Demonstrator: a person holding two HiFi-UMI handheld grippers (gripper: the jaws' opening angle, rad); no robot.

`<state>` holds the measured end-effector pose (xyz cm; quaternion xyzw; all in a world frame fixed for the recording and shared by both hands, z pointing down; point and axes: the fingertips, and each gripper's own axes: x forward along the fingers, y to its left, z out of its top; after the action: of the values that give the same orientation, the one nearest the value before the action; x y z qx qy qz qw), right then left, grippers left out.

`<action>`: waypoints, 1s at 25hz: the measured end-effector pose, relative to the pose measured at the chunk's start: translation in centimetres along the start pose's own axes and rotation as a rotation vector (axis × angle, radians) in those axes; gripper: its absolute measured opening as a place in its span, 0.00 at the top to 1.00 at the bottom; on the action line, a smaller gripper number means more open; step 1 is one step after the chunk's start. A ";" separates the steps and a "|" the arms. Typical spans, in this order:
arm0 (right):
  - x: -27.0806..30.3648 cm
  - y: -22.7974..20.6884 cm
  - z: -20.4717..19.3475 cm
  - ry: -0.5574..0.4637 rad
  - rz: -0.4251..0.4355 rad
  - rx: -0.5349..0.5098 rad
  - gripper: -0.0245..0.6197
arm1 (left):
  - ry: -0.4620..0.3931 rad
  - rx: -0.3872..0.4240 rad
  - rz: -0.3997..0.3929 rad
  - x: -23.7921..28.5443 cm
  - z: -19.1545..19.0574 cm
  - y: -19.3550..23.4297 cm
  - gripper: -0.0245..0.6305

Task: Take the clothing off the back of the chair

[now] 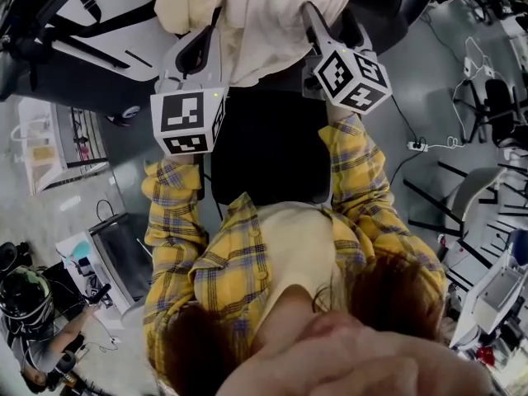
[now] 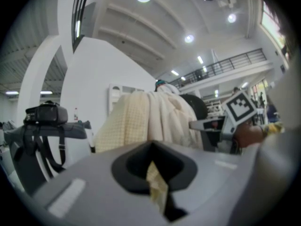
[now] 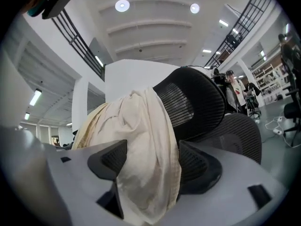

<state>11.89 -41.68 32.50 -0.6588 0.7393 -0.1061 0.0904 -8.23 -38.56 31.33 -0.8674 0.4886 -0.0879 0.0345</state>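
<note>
A cream garment [image 1: 272, 15] hangs bunched over the top of a black mesh chair [image 1: 268, 147]. My left gripper [image 1: 198, 52] is at the garment's left side, and in the left gripper view its jaws [image 2: 157, 182] are shut on a narrow fold of the cream cloth [image 2: 150, 121]. My right gripper [image 1: 318, 23] is at the garment's right side. In the right gripper view it [image 3: 150, 161] stands wide open, with a thick fold of the garment [image 3: 146, 140] draped loosely between its pads. Behind that fold rises the chair's headrest [image 3: 193, 102].
A white desk or frame [image 1: 91, 23] stands just left of the chair. A power strip [image 1: 417, 145] with cables lies on the floor to the right, near other chairs [image 1: 495, 106]. A person [image 1: 25, 304] sits at the lower left beside an open box [image 1: 115, 258].
</note>
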 end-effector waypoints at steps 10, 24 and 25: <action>1.3 4.9 0.0 -0.003 0.210 0.116 0.50 | 0.027 0.000 0.027 -0.9 -1.2 0.6 0.95; 3.6 9.7 1.2 0.024 0.284 0.073 0.51 | 0.032 -0.022 0.049 -2.6 -1.8 1.2 0.95; 3.6 9.8 1.3 0.025 0.281 0.070 0.55 | 0.031 -0.024 0.050 -2.7 -1.8 1.2 0.95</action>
<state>2.48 -44.28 28.61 -0.5436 0.8213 -0.1264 0.1181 -10.92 -36.83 32.62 -0.8539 0.5115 -0.0944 0.0188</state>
